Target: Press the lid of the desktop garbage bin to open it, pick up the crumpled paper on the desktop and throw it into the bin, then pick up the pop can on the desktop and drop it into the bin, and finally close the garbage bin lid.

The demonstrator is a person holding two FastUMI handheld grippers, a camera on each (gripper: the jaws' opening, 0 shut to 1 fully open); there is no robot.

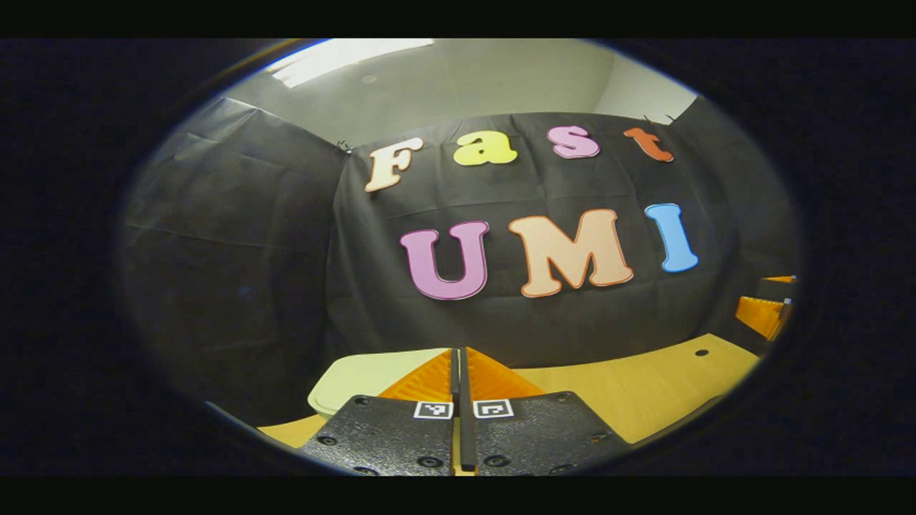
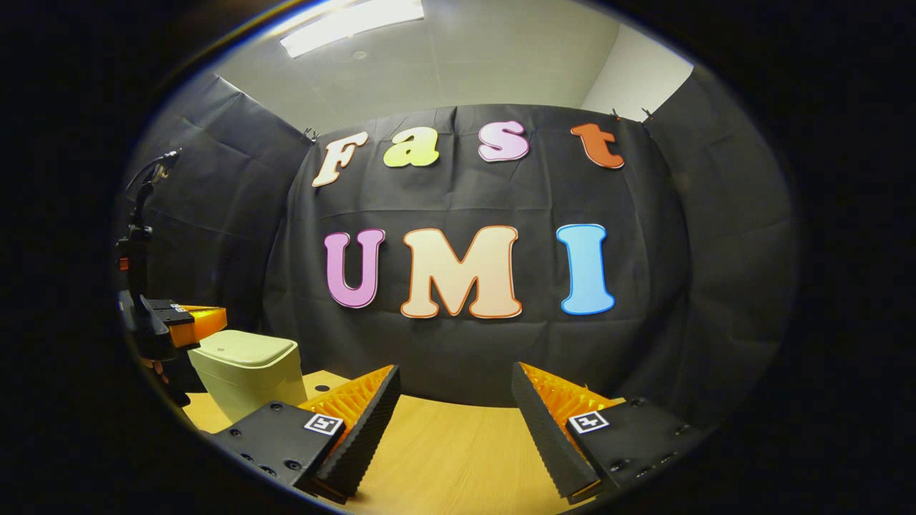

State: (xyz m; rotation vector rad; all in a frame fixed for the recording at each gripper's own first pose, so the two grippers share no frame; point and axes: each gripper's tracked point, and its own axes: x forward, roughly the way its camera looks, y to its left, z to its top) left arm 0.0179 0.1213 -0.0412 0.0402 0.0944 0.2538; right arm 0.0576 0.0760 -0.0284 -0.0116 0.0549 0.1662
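1. The garbage bin (image 2: pixel 247 372) is sitting near the left edge of the desk (image 2: pixel 444 450) in the right gripper view, and its lid (image 2: pixel 247 349) is lying flat and shut on top.
2. The left gripper (image 1: pixel 458 379) is hanging just above that lid, its fingers pressed together with nothing between them; in the right gripper view the same gripper (image 2: pixel 189 322) is reaching over the bin's left side, and whether it is touching the lid I cannot tell.
3. The right gripper (image 2: pixel 454 411) is waiting well to the right of the bin, its fingers spread wide over bare desk and holding nothing.
4. Judging progress: with the lid down and a clenched gripper poised over it, this is looking either like the opening press about to begin or like the final closing just finishing. The crumpled paper and the pop can are the deciding items, and I am not finding either on the stretch of desk in front of the grippers, so the closing stage is seeming slightly more likely, though that is only a guess.
5. Contents: the shut lid is hiding the inside of the bin, so I cannot say what it is holding.
6. What is left, if the press is still to come: opening, both drops, and closing.
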